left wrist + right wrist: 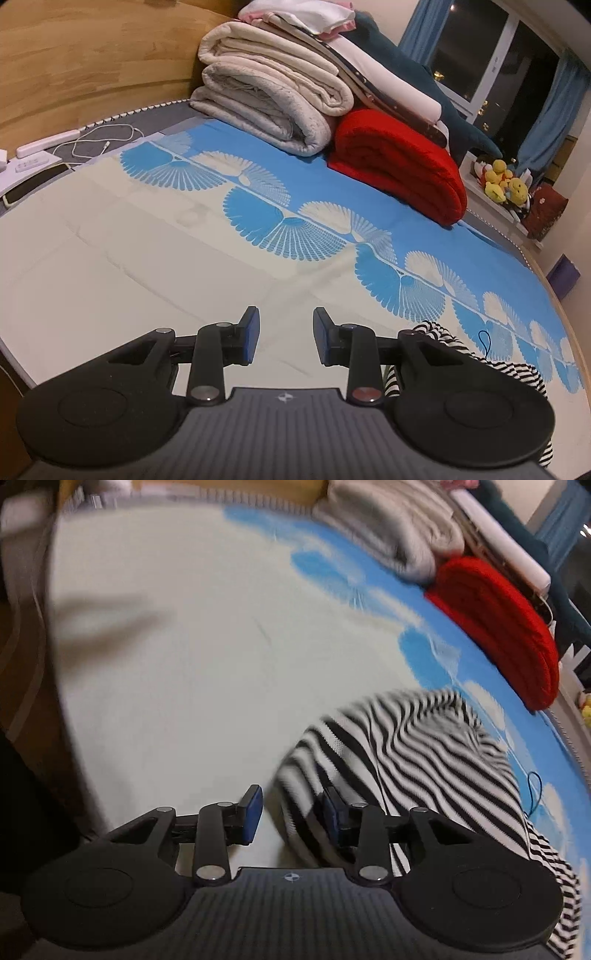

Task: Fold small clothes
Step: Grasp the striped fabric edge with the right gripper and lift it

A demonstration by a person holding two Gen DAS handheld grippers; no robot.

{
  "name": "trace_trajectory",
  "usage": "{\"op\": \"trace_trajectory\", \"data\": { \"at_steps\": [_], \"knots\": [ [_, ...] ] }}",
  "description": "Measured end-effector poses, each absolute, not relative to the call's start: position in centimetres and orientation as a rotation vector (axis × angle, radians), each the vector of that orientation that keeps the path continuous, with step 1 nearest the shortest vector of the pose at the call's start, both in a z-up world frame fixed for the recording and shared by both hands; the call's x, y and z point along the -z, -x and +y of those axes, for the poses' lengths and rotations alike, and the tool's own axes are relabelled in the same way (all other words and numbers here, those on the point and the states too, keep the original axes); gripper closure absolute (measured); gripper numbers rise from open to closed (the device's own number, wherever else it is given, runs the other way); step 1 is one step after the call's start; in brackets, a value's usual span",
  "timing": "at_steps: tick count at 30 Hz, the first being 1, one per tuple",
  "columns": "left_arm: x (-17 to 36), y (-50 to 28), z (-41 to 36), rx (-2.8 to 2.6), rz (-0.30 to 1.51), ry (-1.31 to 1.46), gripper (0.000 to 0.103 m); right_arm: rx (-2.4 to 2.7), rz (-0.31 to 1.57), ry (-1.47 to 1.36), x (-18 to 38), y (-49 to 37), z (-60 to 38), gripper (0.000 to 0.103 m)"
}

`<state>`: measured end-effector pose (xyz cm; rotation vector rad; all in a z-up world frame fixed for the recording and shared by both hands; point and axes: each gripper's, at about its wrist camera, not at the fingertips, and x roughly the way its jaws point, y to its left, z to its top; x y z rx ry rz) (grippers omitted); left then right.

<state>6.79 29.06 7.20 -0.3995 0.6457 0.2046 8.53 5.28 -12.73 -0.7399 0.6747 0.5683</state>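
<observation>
Folding hasn't really started from what I see, striped top point(406, 746) lies crumpled on the bed point(110, 258), left hand-held gripper point(284, 336) and right hand-held gripper point(291, 818) both apart, nothing clamped

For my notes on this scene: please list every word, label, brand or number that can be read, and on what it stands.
No readable text in either view.
Left gripper: small round emblem on its body, no letters.
Right gripper: the same emblem, no letters.
Dark red bag: pale mark, too small to read.
</observation>
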Motion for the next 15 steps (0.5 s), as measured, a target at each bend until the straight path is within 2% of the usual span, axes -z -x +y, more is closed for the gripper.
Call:
{"op": "trace_trajectory", "data": {
  "at_steps": [3,6,7,15],
  "knots": [
    [-7.0,-6.7,29.4,-0.200,0.645,0.382,0.068,-0.559,0.643,0.782,12.9,-8.9,5.8,0.071],
    [-6.7,-6.7,29.9,-0.209,0.643,0.365,0.068,-0.553,0.660,0.778,13.0,-9.7,5.9,0.091],
    [-6.6,-6.7,30.2,-0.216,0.643,0.349,0.068,-0.549,0.660,0.769,13.0,-9.8,6.0,0.093],
    [-6.0,-6.9,31.7,-0.245,0.646,0.344,0.068,-0.530,0.538,0.647,8.1,-8.9,9.6,0.096]
  ]
}}
